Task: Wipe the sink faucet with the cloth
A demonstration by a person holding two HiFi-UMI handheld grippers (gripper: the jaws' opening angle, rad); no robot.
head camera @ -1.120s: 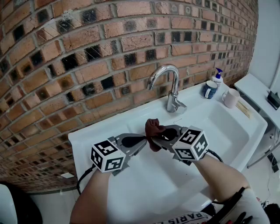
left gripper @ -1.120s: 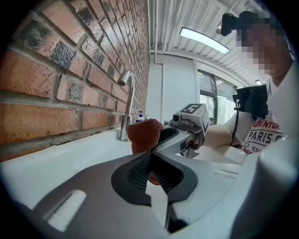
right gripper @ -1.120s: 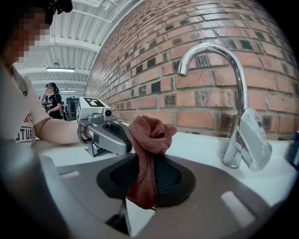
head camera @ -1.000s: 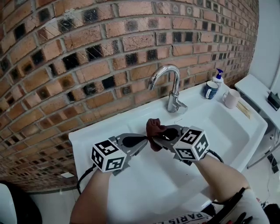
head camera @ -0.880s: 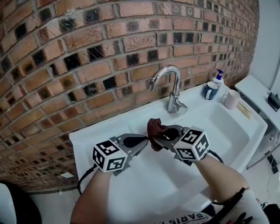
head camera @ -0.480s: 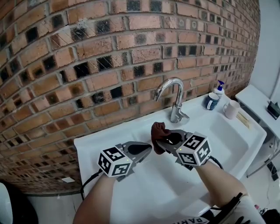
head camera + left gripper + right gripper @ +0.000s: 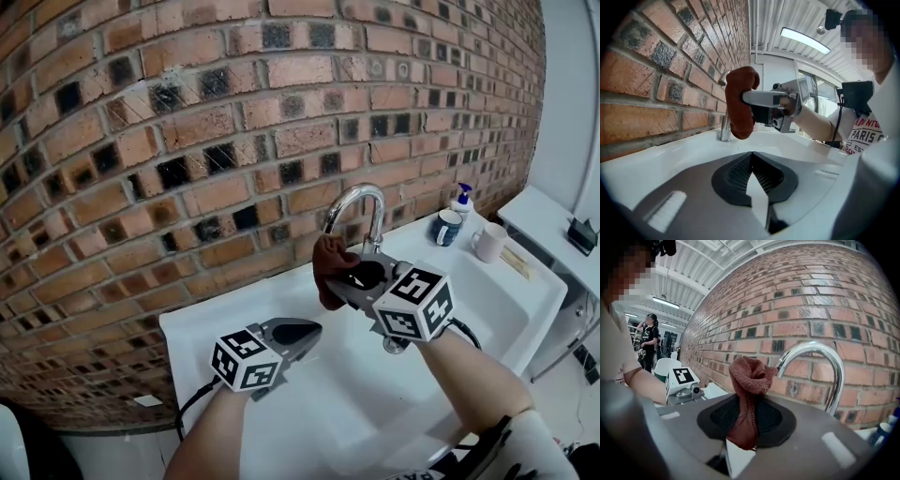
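The right gripper [image 7: 345,277] pinches the cloth [image 7: 327,265] just beside the faucet [image 7: 367,195], the left gripper [image 7: 302,330] closed and empty below, though a hard rub could drag the bunched cloth free.

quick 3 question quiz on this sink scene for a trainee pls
1. Which gripper holds the cloth? A) left B) right C) both
2. True or false: the left gripper is shut with nothing between its jaws.
3. Fill in: the cloth is raised close to the spout of the ___.

Key: 1 B, the right gripper. 2 true. 3 faucet.
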